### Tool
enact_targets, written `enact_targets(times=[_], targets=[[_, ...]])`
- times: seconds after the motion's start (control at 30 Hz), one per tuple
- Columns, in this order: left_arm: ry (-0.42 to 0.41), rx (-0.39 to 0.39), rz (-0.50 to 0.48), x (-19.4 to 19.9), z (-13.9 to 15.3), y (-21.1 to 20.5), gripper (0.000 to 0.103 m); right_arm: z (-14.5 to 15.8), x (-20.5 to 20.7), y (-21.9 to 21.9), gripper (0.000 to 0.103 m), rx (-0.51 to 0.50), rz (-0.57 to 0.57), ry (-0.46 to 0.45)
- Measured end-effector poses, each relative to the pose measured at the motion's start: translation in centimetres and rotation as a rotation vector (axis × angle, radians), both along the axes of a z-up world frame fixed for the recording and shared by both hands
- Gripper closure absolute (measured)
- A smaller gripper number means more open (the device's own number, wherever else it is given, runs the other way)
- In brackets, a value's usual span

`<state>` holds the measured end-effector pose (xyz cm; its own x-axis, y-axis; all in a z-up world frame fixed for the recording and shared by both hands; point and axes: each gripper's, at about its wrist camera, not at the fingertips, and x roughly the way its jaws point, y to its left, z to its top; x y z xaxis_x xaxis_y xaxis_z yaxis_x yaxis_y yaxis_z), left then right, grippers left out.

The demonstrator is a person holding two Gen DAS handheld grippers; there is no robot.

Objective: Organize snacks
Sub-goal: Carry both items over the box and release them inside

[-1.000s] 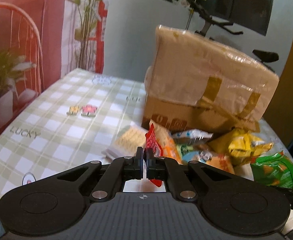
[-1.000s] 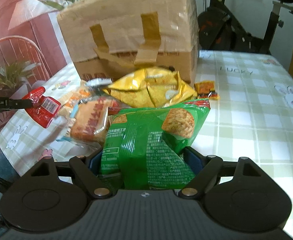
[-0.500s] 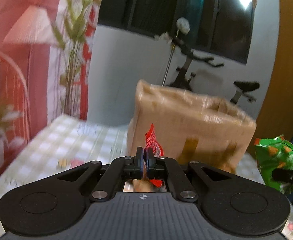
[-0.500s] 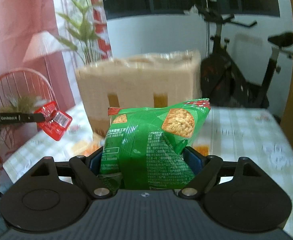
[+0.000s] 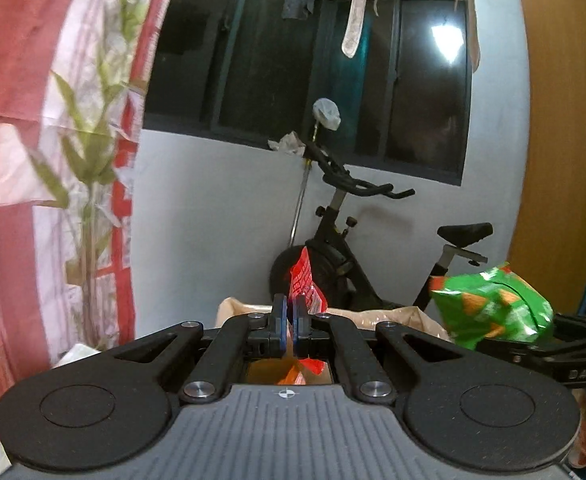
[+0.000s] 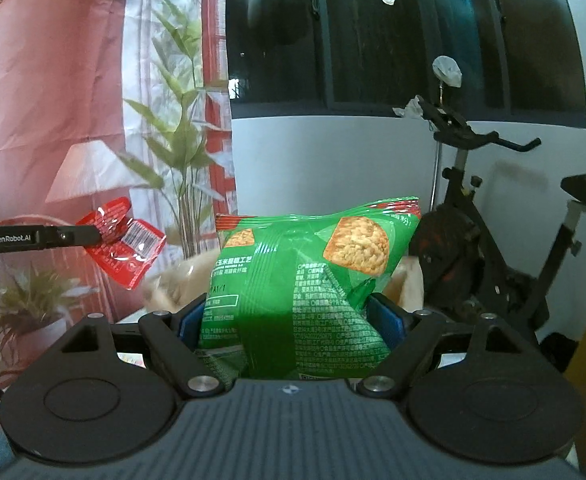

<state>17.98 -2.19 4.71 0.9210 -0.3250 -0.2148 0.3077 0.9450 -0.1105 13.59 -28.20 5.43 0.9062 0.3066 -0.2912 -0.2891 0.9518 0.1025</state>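
1. Two snack packets are up in the air, one in each gripper, above the rim of a cardboard box.
2. The left gripper (image 5: 290, 322) has its jaws pressed almost together on a small red sachet (image 5: 305, 280), which stands on edge between the blue pads (image 5: 279, 318) and sticks up past them.
3. In the right wrist view the same red sachet (image 6: 123, 242) hangs from the tip of the left gripper's fingers (image 6: 73, 236), tilted, with a white barcode patch facing the camera.
4. The right gripper (image 6: 293, 320) has its jaws spread wide and clamped on a green snack bag (image 6: 309, 280), whose sides are squeezed between the two blue pads (image 6: 387, 316).
5. The green snack bag is puffy, printed with a square cracker picture and a red top seam; it fills most of the gap between the fingers.
6. In the left wrist view the green snack bag (image 5: 489, 308) sits at the right, held out at the end of the right gripper's black arm.
7. The cardboard box (image 5: 397, 316) shows only as a pale brown upper edge, just behind and below both grippers; its inside is hidden.
8. An exercise bike (image 5: 353, 248) stands behind the box against a white wall, under a dark window (image 5: 333, 72).
9. A leafy plant (image 6: 181, 136) and a red and white curtain (image 6: 53, 80) are at the left.
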Motion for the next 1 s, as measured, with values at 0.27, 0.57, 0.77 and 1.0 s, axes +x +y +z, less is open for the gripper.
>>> enact_targets(times=[0.27, 0.57, 0.77, 1.0], targets=[[0.094, 0.035, -0.002, 7.1, -1.7, -2.9, 0.099, -0.2, 8.5, 1.0, 0.02, -0.071, -0.01, 0.013], [0.16, 0.105, -0.006, 10.3, -3.8, -3.8, 0.098, -4.2, 13.5, 0.4, 0.019, -0.037, -0.029, 0.177], [0.166, 0.12, -0.018, 10.3, -3.9, -3.6, 0.047, -5.0, 13.8, 0.0, 0.016, -0.035, -0.038, 0.217], [0.178, 0.106, -0.002, 9.2, -2.8, -2.7, 0.034, -4.3, 12.6, 0.1, 0.008, -0.038, -0.055, 0.209]])
